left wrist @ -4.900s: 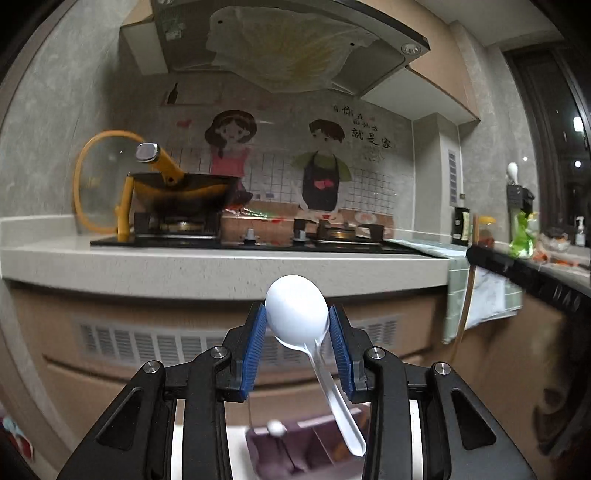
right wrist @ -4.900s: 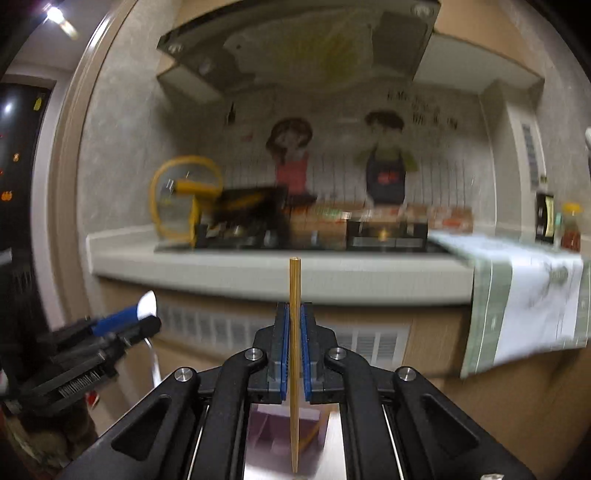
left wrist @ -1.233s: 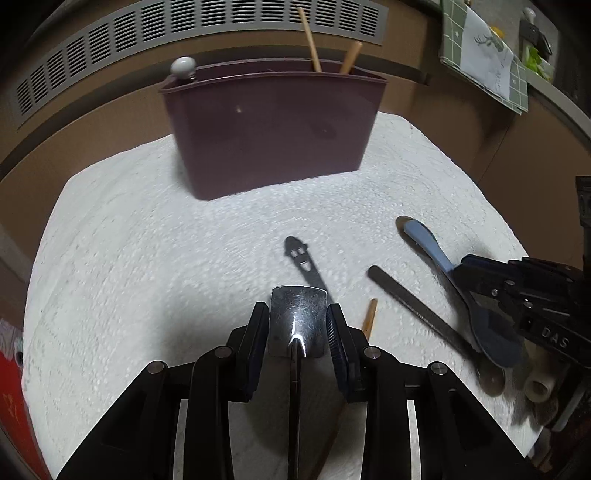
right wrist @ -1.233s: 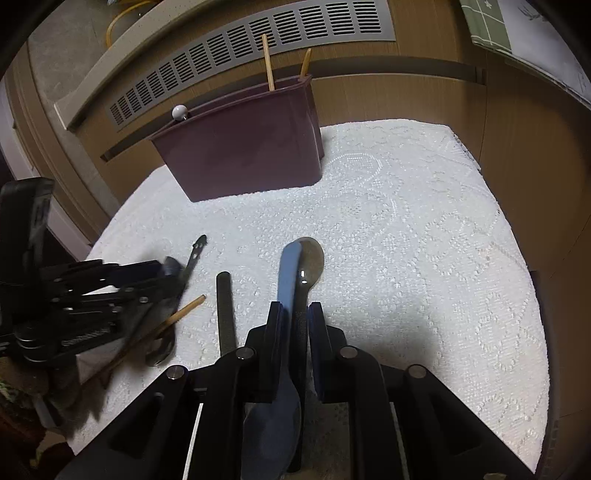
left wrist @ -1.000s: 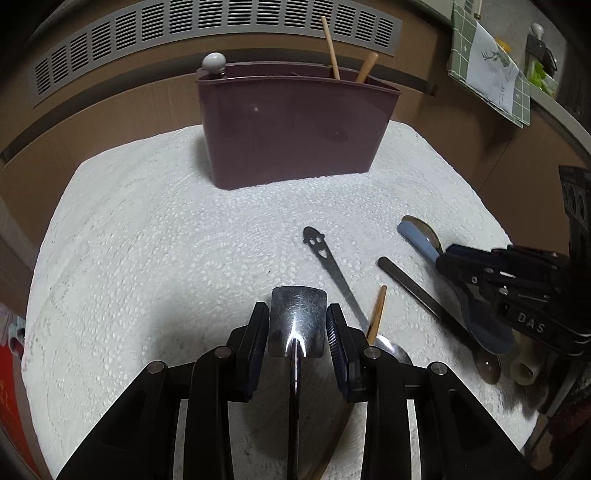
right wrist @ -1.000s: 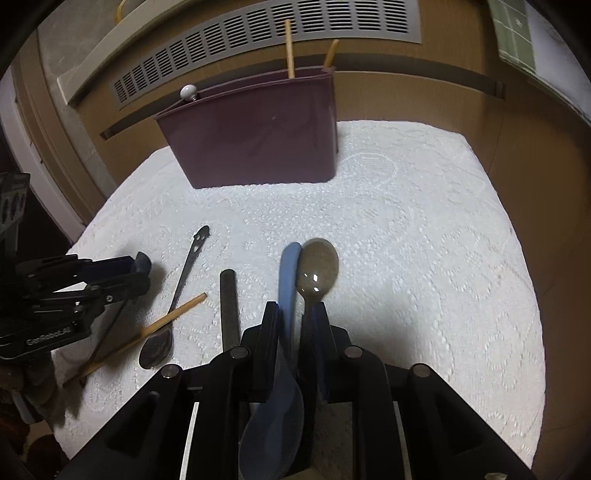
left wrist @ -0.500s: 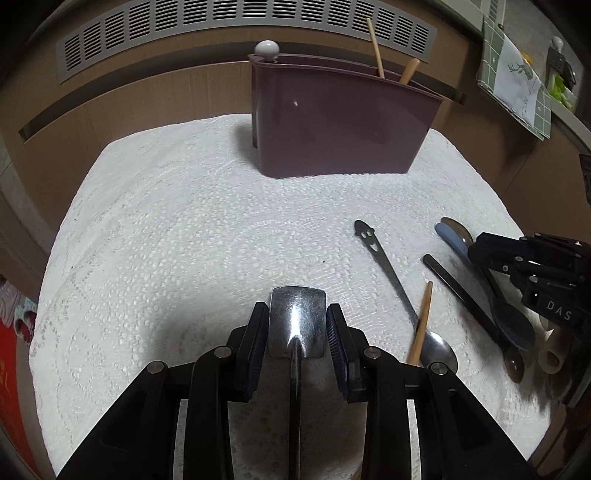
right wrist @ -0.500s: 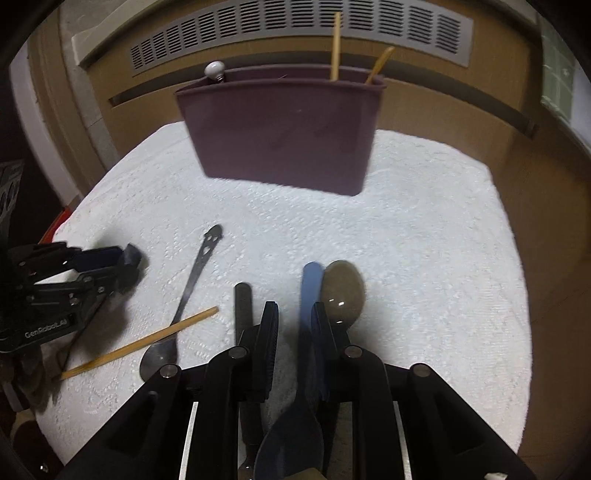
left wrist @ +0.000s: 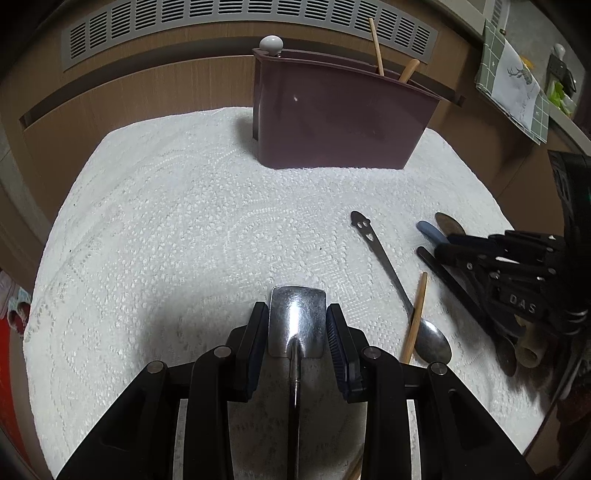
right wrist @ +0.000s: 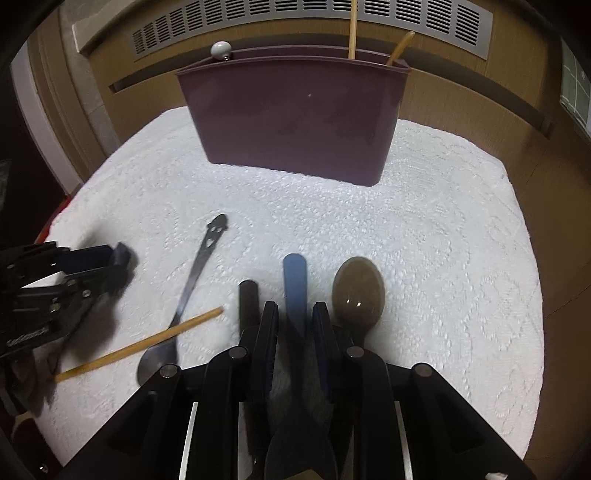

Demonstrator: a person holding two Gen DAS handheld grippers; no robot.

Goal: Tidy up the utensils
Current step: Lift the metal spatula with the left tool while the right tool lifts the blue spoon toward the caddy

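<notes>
Two handheld grippers hang over a white lace cloth (left wrist: 184, 221) spread before a maroon utensil caddy (right wrist: 295, 118). Nearest the viewer and well short of the caddy, the left gripper (left wrist: 297, 328) clamps the square metal head of a small shovel-shaped spoon (left wrist: 297, 317) between its blue pads, the thin handle running back under the body. Off to the right side of the caddy's front, the right gripper (right wrist: 294, 325) straddles the handle of a blue spoon (right wrist: 295, 288) lying on the cloth; its jaws have just been opening, and a narrow gap shows on either side of the handle, so the pads do not press it. Just beside that handle lie a brown spoon (right wrist: 358, 291) and a black handle (right wrist: 248, 295). Between the two grippers and nearer the caddy rest a steel spoon with a face cut into its handle end (left wrist: 380, 254) and a loose wooden chopstick (left wrist: 415, 314) crossing it. Farthest off stands the caddy itself, upright on the cloth against a wooden cabinet front (left wrist: 147, 85), with a white knob-topped utensil (left wrist: 271, 44) at its left end and two wooden sticks (right wrist: 352, 29) rising from its right end.
</notes>
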